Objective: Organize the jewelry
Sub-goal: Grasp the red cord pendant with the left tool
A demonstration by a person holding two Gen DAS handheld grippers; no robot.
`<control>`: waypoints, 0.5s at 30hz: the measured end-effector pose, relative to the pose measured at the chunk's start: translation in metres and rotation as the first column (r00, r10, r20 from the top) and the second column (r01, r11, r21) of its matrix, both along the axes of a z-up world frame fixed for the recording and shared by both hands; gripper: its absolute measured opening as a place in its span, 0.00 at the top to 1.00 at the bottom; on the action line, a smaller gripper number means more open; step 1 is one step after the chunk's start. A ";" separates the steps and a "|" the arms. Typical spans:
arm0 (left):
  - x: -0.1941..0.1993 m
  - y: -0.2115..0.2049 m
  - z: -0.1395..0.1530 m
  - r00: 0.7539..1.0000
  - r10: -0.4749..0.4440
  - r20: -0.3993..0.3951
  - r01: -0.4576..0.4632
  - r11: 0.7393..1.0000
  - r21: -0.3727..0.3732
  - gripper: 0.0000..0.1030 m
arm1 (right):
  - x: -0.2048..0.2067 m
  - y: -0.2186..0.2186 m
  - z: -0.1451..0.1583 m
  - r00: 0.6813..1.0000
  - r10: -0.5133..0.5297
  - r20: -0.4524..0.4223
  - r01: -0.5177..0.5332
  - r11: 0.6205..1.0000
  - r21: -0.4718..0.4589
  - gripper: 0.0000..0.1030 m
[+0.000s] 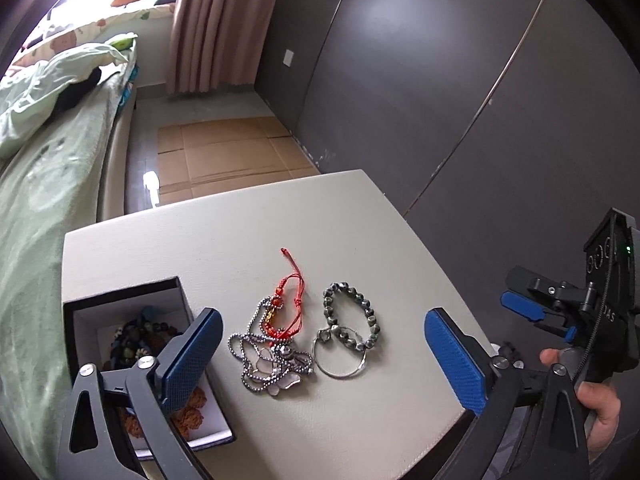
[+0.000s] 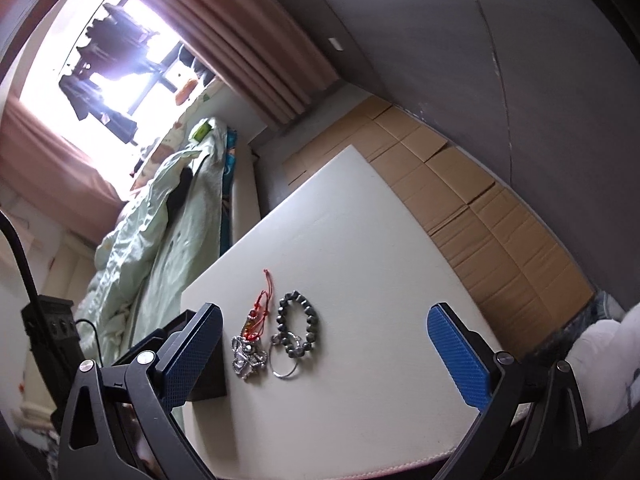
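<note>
On the white table (image 1: 248, 224) lie a red cord bracelet (image 1: 291, 300), a tangled silver chain (image 1: 272, 364), a dark bead bracelet (image 1: 352, 320) and a silver ring hoop (image 1: 340, 354). A black open box (image 1: 120, 304) at the left holds several bead pieces. My left gripper (image 1: 324, 364) is open and empty, hovering near the chain and hoop. My right gripper (image 2: 326, 356) is open and empty above the same pile, with the red cord (image 2: 262, 312), the chain (image 2: 246, 358), the bead bracelet (image 2: 298, 322), the hoop (image 2: 284, 360) and the box (image 2: 204, 364) in its view. The right gripper's body (image 1: 592, 300) shows at the right.
A bed with green bedding (image 1: 48, 152) stands left of the table. Flattened cardboard (image 1: 228, 156) covers the floor beyond the table. A dark wardrobe wall (image 1: 460, 80) runs along the right. A pink curtain (image 2: 256, 40) hangs by the window.
</note>
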State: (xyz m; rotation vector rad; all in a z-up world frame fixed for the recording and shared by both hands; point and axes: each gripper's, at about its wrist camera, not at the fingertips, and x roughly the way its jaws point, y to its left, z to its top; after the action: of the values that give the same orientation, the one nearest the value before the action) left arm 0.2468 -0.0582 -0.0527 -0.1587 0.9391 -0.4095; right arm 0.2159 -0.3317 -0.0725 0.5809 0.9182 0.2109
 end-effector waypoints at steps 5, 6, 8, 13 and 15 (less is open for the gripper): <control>0.015 -0.006 -0.007 0.999 -0.006 -0.047 0.007 1.000 0.018 0.29 | 0.003 -0.006 -0.005 1.000 -0.008 -0.014 0.008 1.000 0.007 0.00; 0.019 -0.009 -0.010 0.998 -0.008 -0.058 0.010 1.000 0.029 0.32 | 0.004 -0.006 -0.006 1.000 -0.009 -0.018 0.009 1.000 0.012 0.00; 0.023 -0.015 -0.016 0.997 -0.011 -0.081 0.015 0.999 0.049 0.42 | 0.007 -0.009 -0.009 1.000 -0.013 -0.025 0.014 0.999 0.029 0.01; 0.036 -0.026 -0.034 0.990 -0.025 -0.138 0.038 0.995 0.091 0.57 | 0.010 -0.015 -0.018 0.999 -0.018 -0.048 0.023 0.995 0.092 0.15; 0.040 -0.030 -0.041 0.987 -0.031 -0.160 0.049 0.993 0.109 0.61 | 0.012 -0.014 -0.023 0.998 -0.015 -0.064 0.021 0.994 0.106 0.16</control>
State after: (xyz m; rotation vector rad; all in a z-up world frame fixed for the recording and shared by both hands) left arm 0.2869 -0.0877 -0.0933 -0.0702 1.1209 -0.3842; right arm 0.2284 -0.3457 -0.0952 0.6980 0.9670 0.2274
